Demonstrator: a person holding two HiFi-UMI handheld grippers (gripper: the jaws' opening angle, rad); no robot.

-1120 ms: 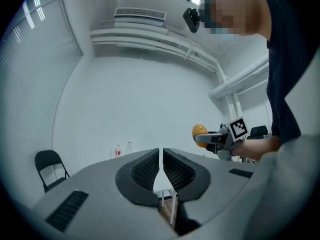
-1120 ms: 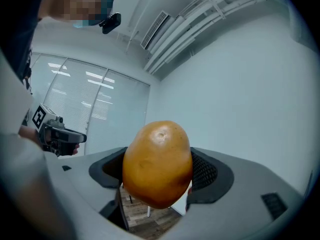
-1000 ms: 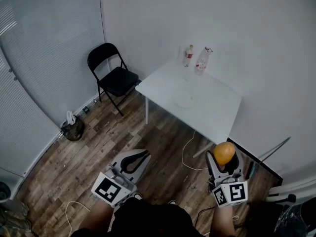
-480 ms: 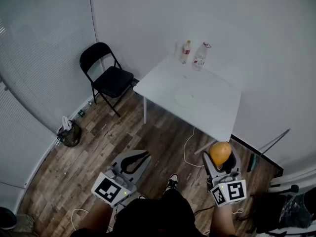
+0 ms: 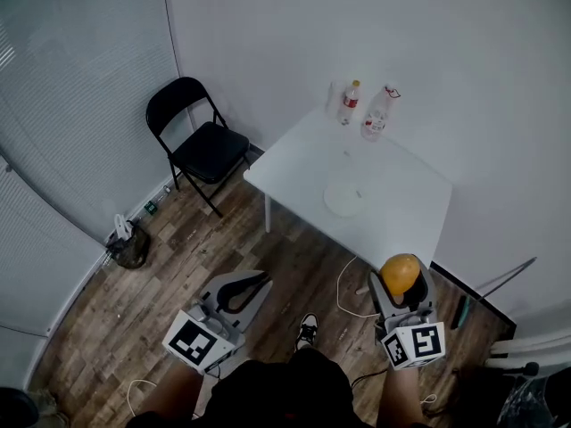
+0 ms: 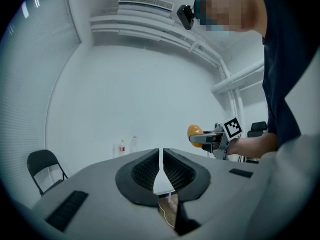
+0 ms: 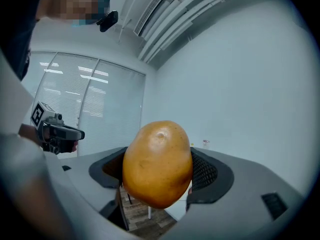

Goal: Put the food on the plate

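My right tongs are clamped across the middle of a potato, smooth and firm-looking, probably light but liable to roll once released. My left tongs are closed and empty. Both hang over wood floor short of the white table, whose plate lies near its middle, with bottles at its far edge.

The right gripper is holding a smooth, yellow-brown potato, its two dark ribbed jaws pressing against the potato's sides. The potato is standing upright and filling the middle of the view. At far left, a hand is holding the left gripper level, its black-and-white marker cube facing this way. Tall window blinds are glowing behind it. A plain pale wall is filling the right side, and wooden floor is showing below the jaws.
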